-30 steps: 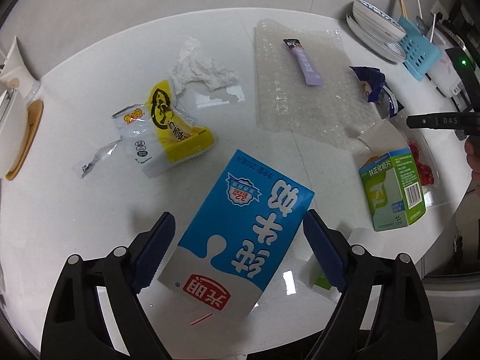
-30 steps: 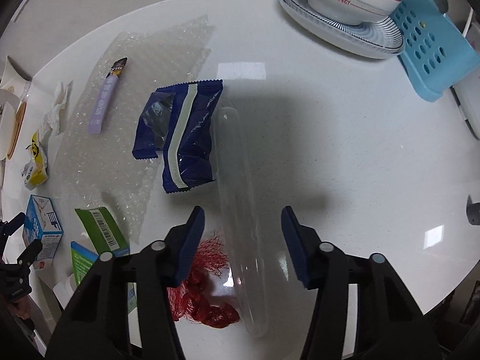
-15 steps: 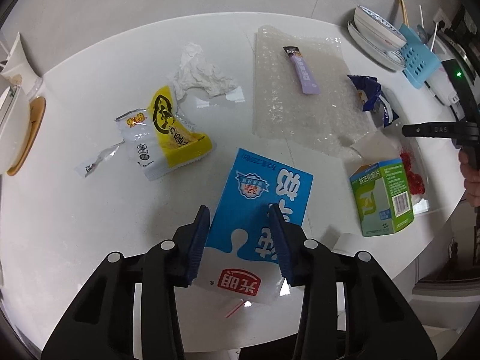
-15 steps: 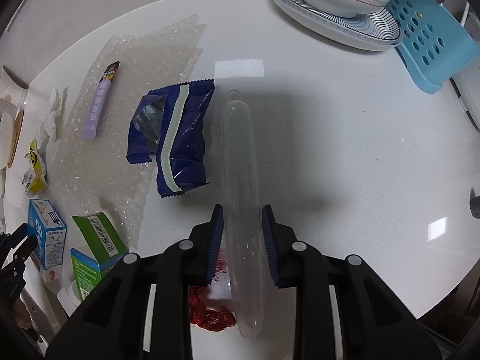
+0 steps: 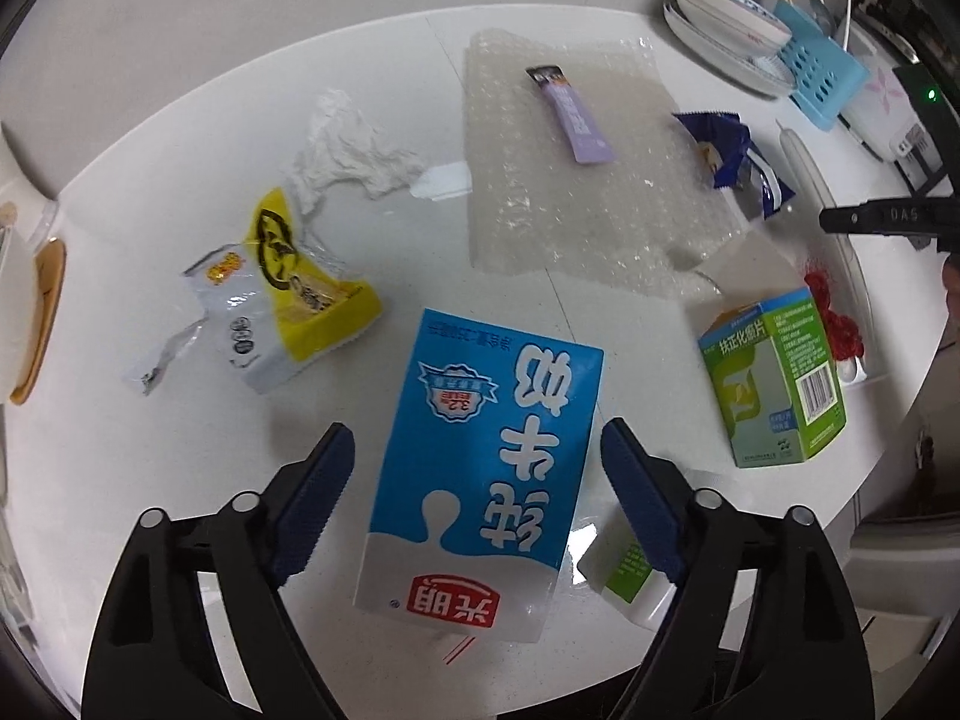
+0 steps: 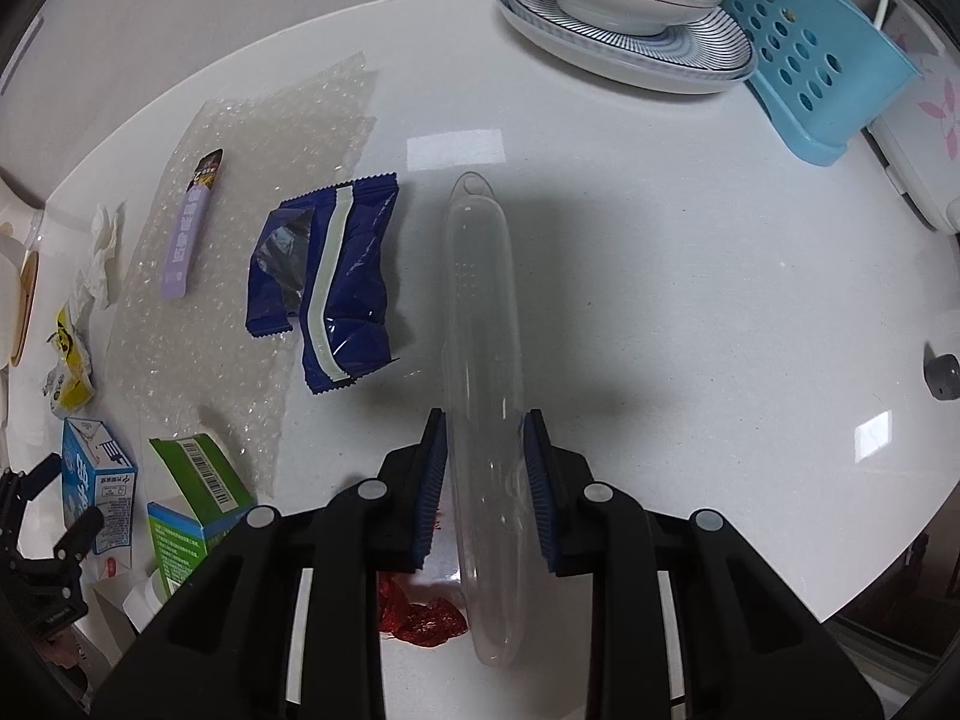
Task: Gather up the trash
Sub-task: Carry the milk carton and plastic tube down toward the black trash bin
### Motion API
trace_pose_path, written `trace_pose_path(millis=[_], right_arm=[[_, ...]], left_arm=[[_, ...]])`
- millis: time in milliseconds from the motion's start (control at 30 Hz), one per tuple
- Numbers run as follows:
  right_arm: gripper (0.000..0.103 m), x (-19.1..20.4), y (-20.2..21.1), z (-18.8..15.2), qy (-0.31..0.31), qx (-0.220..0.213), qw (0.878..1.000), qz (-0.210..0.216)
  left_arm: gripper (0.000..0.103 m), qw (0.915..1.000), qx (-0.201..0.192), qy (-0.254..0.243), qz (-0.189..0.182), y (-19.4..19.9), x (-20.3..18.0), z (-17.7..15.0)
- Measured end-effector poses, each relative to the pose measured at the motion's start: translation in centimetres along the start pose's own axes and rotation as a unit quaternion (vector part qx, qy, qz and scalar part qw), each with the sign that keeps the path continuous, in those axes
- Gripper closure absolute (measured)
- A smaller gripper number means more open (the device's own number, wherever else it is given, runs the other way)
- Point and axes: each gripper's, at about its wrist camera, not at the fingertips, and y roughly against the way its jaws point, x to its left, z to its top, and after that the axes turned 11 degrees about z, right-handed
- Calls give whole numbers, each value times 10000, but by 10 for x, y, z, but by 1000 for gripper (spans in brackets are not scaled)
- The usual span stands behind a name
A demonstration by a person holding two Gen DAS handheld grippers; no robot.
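Left tongs (image 5: 474, 498) stand wide, jaws just reopened, blue milk carton (image 5: 480, 468) lying flat between the pads with gaps both sides, nothing gripped yet. Risk here: the carton is broad and glossy and lies skewed to the jaws, so a close could catch it on corners and spin or squirt it toward the near edge of the surface (image 5: 120, 420). Left of it sit a yellow snack wrapper (image 5: 288, 294) and a crumpled tissue (image 5: 348, 150), well apart, no obstruction. Bubble wrap sheet (image 5: 576, 180) lies beyond with a purple sachet (image 5: 573, 117) on top; loose and light, probably slides if snagged. Green box (image 5: 774, 378) stands just right of the carton, and a small white-green box (image 5: 630, 564) sits beside the right pad, so a sloppy close may knock that one off. Right tongs (image 6: 483, 474) are narrow, clamped on the clear plastic tube (image 6: 483, 360), pads pressing both sides near its lower end. The grip is off-centre and the tube is smooth, likely to pivot or slip on lifting. The tube looks thin, may crush. Red mesh scrap (image 6: 423, 618) lies under the tongs, touching or not I cannot tell; could tangle. Dark blue wrapper (image 6: 324, 282) just left of the tube, striped plates (image 6: 624, 30) and blue rack (image 6: 822, 78) far back, clear of the way.
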Motion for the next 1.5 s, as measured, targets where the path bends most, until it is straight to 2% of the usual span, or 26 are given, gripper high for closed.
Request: trace_pose_path(millis=[33, 233, 367, 533, 733, 900, 1033, 1500], right_arm=[[78, -1, 2, 1, -29, -12, 10000, -5], [78, -7, 16, -5, -152, -91, 9998, -116], [78, -5, 25, -11, -233, -200, 9994, -166], [78, 5, 42, -20, -273, -426, 9984, -236], [78, 6, 71, -29, -189, -834, 9963, -126], [78, 9, 100, -43, -31, -1147, 9934, 61], [78, 11, 121, -58, 116, -1368, 9903, 211], [78, 19, 171, -123, 545, -1818, 9806, 498]], left_arm=[[36, 10000, 40, -25, -76, -2, -1, 0], [38, 9998, 34, -32, -209, -2, 1, 1], [38, 9999, -48, 30, -157, 4, 6, 2], [38, 9994, -189, 282, -64, 23, 15, 6], [38, 9965, -463, 694, 63, 56, 20, 5], [38, 9915, -688, 1080, 222, 85, 16, -4], [38, 9875, -792, 1349, 199, 106, 11, -14], [38, 9799, -1023, 1689, 300, 156, -28, -66]])
